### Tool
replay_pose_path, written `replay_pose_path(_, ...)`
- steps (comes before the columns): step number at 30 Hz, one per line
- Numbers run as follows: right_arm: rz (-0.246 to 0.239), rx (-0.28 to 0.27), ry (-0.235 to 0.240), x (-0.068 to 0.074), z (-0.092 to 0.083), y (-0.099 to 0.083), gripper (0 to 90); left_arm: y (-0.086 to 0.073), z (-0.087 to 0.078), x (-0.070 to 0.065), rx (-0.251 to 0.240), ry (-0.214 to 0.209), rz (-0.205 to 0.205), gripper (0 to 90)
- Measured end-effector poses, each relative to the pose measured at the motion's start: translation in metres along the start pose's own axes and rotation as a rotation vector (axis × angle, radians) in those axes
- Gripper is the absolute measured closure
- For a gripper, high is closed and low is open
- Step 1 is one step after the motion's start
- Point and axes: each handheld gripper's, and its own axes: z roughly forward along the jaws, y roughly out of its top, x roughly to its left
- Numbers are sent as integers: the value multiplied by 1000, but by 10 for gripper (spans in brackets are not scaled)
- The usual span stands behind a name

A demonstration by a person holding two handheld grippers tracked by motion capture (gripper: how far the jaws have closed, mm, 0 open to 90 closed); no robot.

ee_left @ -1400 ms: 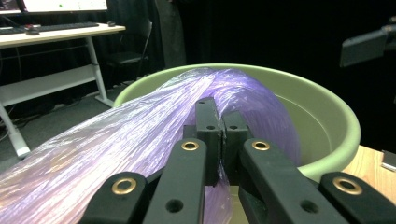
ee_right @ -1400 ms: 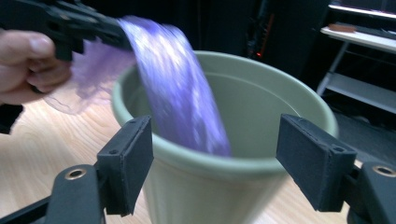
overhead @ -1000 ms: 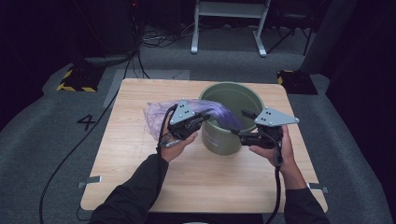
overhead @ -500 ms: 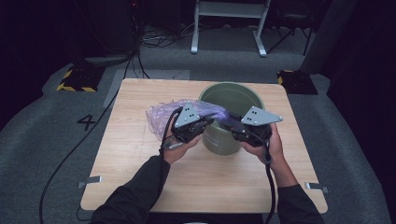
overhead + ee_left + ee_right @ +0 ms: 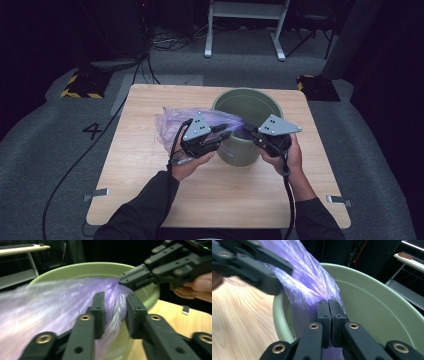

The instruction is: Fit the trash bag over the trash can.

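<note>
Table (image 5: 150,200): light wood, bare across the near half and down both sides, so there is plenty of room to draw the hands apart.
Bin (image 5: 245,107): a green round bin standing toward the far right of the table; its near rim sits just under both grippers and is the edge to mind.
Bag (image 5: 172,125): a thin purple plastic bag, its bulk lying on the table left of the bin, one end stretched over the near rim.
Step in hand: it looks like a handover of the bag's edge, ahead of lining the bin.
Right gripper (image 5: 328,307): jaws have just been closing and now pinch the film tight.
Left gripper (image 5: 115,312): jaws have just been opening, the film loose between them, pads no longer pressing.
Next move: probably the left takes a fresh hold further along, then both spread the mouth over the rim without tearing the film.
</note>
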Motion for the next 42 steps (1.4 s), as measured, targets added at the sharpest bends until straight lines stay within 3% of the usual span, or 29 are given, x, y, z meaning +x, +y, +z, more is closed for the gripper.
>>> replay_pose_path(7,17,2,-16,-5,-2,-4,889,-7,-31,-8,4,13,36,552)
replay_pose_path(12,31,10,-31,-9,-3,-6,888,-12,-62,-8,-35,27,37,484)
replay_pose_path(17,37,9,-31,-11,-2,-8,886,-16,-89,-7,-66,86,58,375)
replay_pose_path(21,37,10,-29,-12,-2,-8,880,-17,-102,3,-62,113,32,256)
replay_pose_path(24,42,9,-30,-14,-3,-9,878,-20,-107,13,-52,110,-8,197)
replay_pose_path(28,42,9,-32,-16,-4,-11,871,-25,-105,26,-26,57,-52,163)
replay_pose_path(32,38,10,-35,-16,-4,-12,862,-30,-93,32,29,0,-55,227)
replay_pose_path(38,50,6,-42,-20,-6,-16,838,-36,-76,31,91,-23,-13,643)
replay_pose_path(42,52,2,-44,-20,-8,-18,759,-34,-72,29,90,-32,15,805)
